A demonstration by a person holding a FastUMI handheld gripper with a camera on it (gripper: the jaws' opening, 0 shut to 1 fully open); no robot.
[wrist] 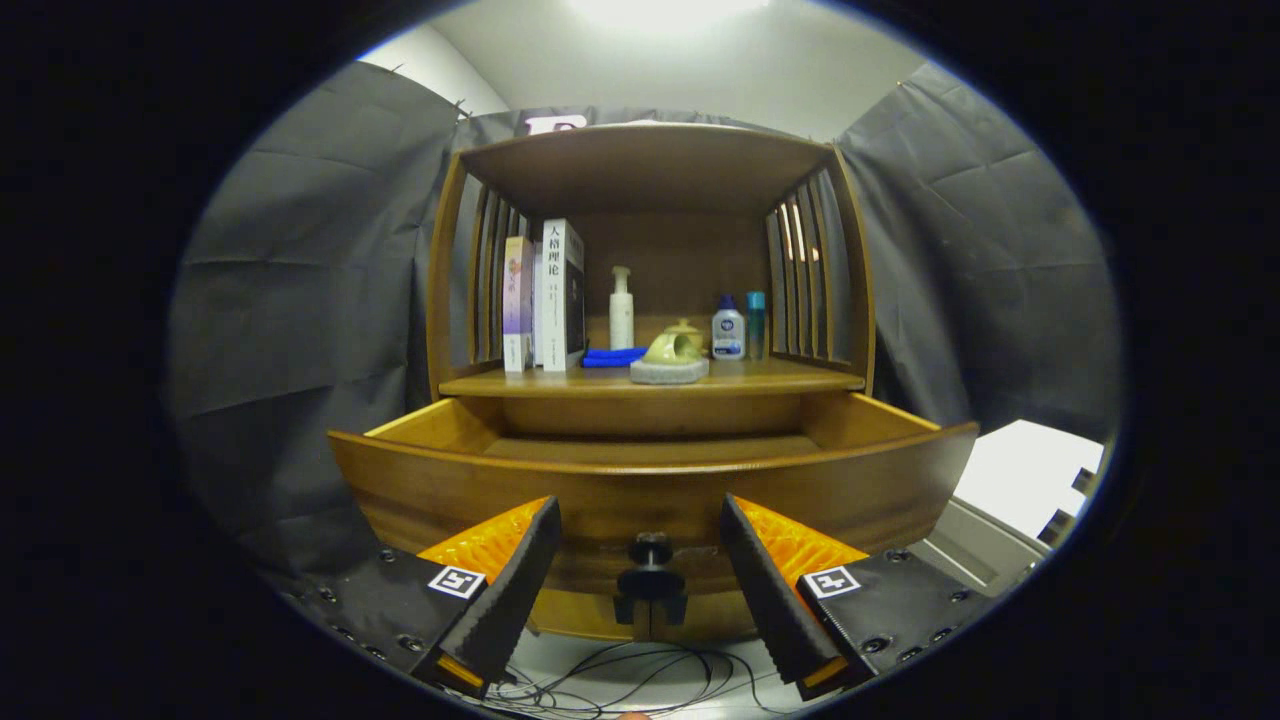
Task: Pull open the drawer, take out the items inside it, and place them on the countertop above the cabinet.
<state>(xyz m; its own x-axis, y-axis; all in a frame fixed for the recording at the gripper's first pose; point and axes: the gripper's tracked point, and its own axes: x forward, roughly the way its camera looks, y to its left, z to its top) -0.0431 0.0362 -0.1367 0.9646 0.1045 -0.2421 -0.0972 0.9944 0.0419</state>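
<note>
Standing pulled out, the wooden drawer (650,480) shows a dark knob (650,550) between the released claw's (640,520) fingers.

Wooden drawer (650,480) pulled open beneath the countertop (780,378).

Setting: staged household corner inside a recording booth. Evidence: dark grey cloth walls (300,300) hung around a brown wooden cabinet with slatted sides (650,400); its countertop shelf (760,381) carries upright books (545,295), a white pump bottle (621,310), a folded blue cloth (612,356), a green ceramic ornament on a grey base (670,358) and two small bottles (738,328). Loose black cables (620,680) lie on the pale floor below.
</note>
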